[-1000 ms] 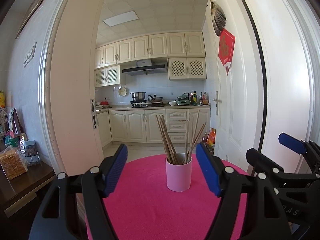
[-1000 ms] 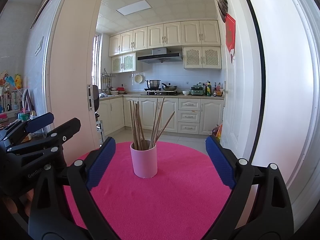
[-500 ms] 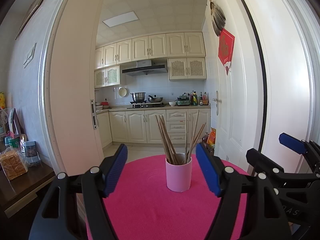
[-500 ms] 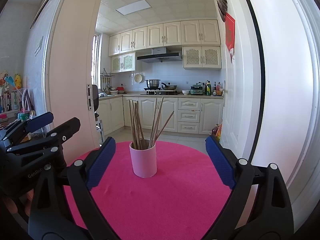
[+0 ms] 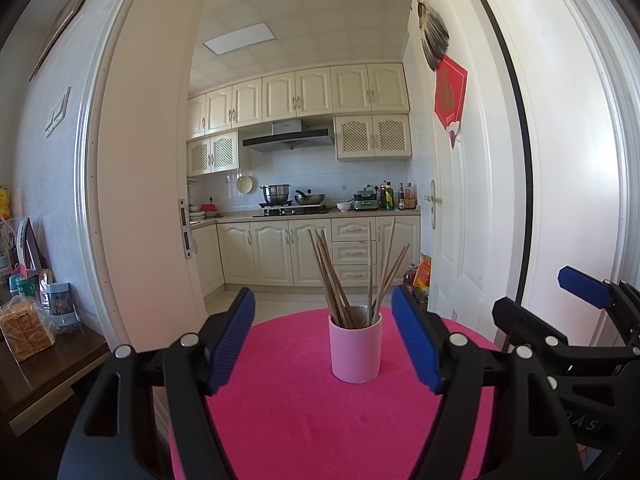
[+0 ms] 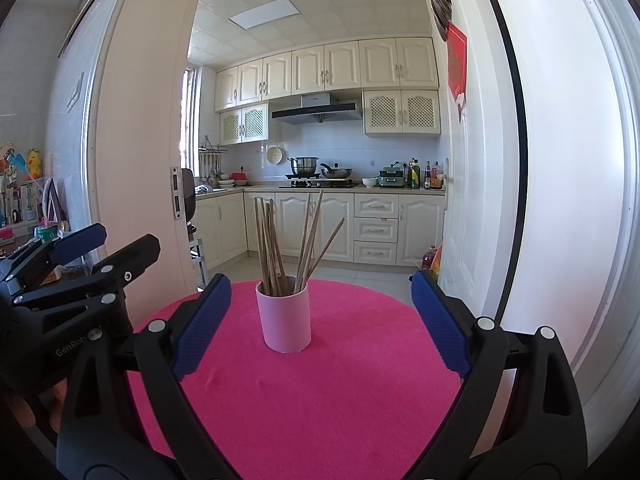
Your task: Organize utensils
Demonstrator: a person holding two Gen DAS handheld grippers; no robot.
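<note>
A: Far left, left wrist view: dark wooden side table (image 5: pixel 36 376), bagged loaf of sliced bread (image 5: pixel 24 330) on it, jars behind. Writing on those too small to read.

B: Then the left gripper (image 5: pixel 323 344)?

A: Level, tipped slightly down, over the near edge of the round table under its pink cloth (image 5: pixel 304 432). Blue-padded jaws spread wide, nothing between them, nothing touched. In the right wrist view its black body shows at the left edge, with "GenRob" legible, the rest cut off.

B: The task's thing?

A: Pink cylindrical cup (image 5: pixel 355 347), upright on the cloth, about the table's middle, ahead of both grippers and apart from them. Wooden chopsticks (image 5: pixel 340 276) stand in it, long axes near vertical, ends up. The left bunch leans up-left, a few on the right fan up-right; one is close to plumb.

B: Right gripper?

A: The right gripper (image 6: pixel 322 326) is also level, slightly nose-down. Jaws released, wide apart, empty; the cup sits left of centre in its view. In the left wrist view its side reads "OAS", partial.

B: Far right?

A: White door (image 5: pixel 472 208), a red diamond-shaped paper hanging (image 5: pixel 450 98) on it; its character I can't make out.
</note>
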